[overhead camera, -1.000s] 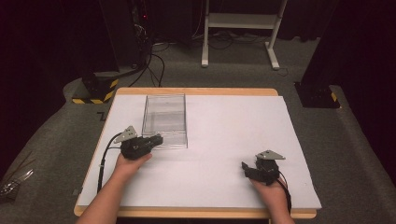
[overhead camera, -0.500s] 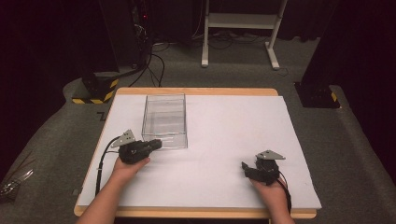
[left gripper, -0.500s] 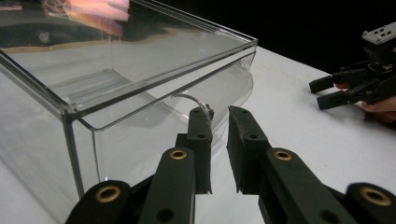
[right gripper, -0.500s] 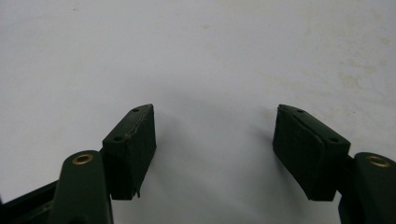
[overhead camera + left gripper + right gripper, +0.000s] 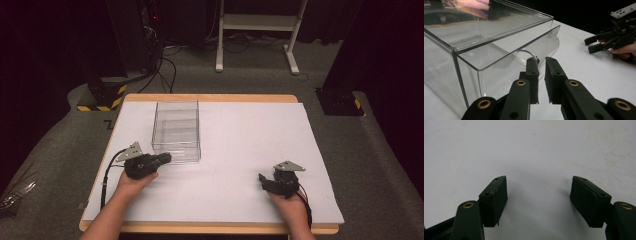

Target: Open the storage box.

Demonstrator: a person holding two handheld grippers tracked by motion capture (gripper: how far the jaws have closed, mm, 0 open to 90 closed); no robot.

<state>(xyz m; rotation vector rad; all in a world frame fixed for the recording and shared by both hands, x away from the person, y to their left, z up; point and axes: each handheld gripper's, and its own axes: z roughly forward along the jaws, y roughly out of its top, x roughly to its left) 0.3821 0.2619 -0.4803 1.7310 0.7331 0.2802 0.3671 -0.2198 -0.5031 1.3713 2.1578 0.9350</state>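
Observation:
A clear plastic box (image 5: 176,130) stands on the white table cover, left of the middle. My left gripper (image 5: 167,157) lies at the box's near end and points right along it. In the left gripper view my left gripper (image 5: 541,60) has its jaws almost together with nothing between them; they have just been closing. Their tips sit just short of a small curved clear piece on the box (image 5: 499,45). My right gripper (image 5: 262,182) rests at the near right, also seen far off as the right gripper (image 5: 592,43). From its own camera the right gripper (image 5: 539,180) stands open over bare white.
The white cover (image 5: 250,130) spans a wooden table whose edge (image 5: 210,228) runs close to my forearms. Beyond the table are dark carpet, cables, a black-and-yellow base (image 5: 102,97) and a white frame's legs (image 5: 255,30).
My left gripper has slid slightly toward me at the box's near end. The right gripper and the box have kept still.

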